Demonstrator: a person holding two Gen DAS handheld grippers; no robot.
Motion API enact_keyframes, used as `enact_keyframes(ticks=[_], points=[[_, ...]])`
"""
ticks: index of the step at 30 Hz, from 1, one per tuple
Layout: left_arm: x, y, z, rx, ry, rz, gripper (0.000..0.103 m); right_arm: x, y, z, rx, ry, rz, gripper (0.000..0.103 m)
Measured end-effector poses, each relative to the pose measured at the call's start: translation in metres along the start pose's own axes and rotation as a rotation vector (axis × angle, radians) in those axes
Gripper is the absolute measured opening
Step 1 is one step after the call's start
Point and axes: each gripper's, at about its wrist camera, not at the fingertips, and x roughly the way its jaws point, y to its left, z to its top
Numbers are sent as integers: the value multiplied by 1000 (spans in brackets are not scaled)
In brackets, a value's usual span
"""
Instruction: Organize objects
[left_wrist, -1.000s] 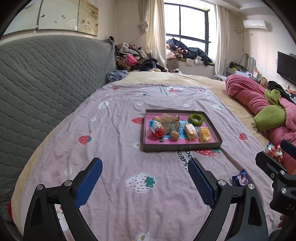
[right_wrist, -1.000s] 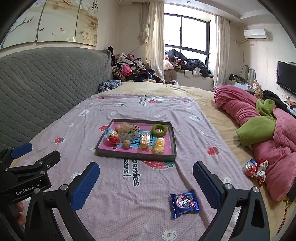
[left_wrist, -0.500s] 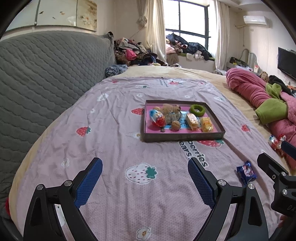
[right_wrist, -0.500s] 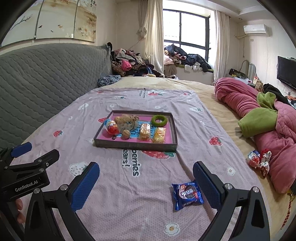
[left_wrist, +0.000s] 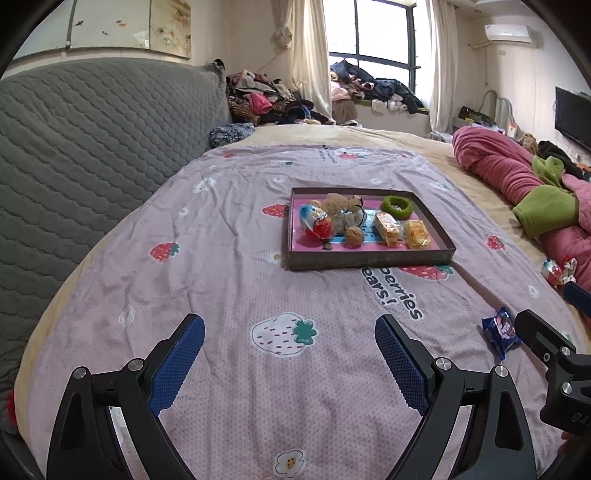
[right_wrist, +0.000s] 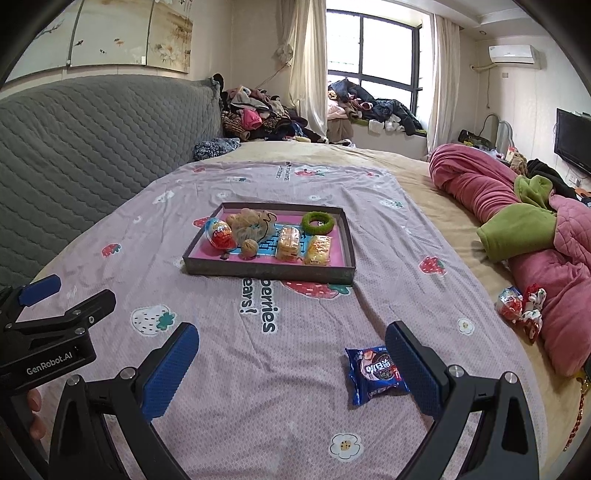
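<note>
A dark tray (left_wrist: 369, 258) (right_wrist: 266, 271) with a pink floor rests on the strawberry bedspread, holding an egg-shaped toy (right_wrist: 219, 232), a beige mesh pouf (right_wrist: 251, 223), a walnut (right_wrist: 249, 247), two wrapped cakes (right_wrist: 288, 242) and a green ring (right_wrist: 317, 223). A blue cookie packet (right_wrist: 375, 373) (left_wrist: 500, 332) lies on the spread just inside my right gripper's (right_wrist: 291, 363) right finger. Wrapped candies (right_wrist: 519, 308) (left_wrist: 557, 271) sit by the pink quilt. My left gripper (left_wrist: 290, 360) is open over bare bedspread; the right is open too.
A grey quilted headboard (left_wrist: 92, 147) runs along the left. A rolled pink and green quilt (right_wrist: 517, 218) lies on the right. Clothes are heaped by the window (right_wrist: 369, 107). A TV (right_wrist: 574, 140) hangs at the far right. A hand (right_wrist: 33, 410) holds the left gripper.
Both grippers have edged forward and lowered toward the bedspread; the tray and the blue packet appear nearer. The packet now lies beside the right gripper's right finger. Both stay open.
</note>
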Motion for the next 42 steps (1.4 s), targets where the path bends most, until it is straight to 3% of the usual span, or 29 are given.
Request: enact_keyframes(ticks=[15,42], points=[[11,-2,-13,8,11,-2,94,15,2,-14,-10,21,-6,102],[71,1,-46,11,66,16,94,61,0,-50,13,67,-5,102]])
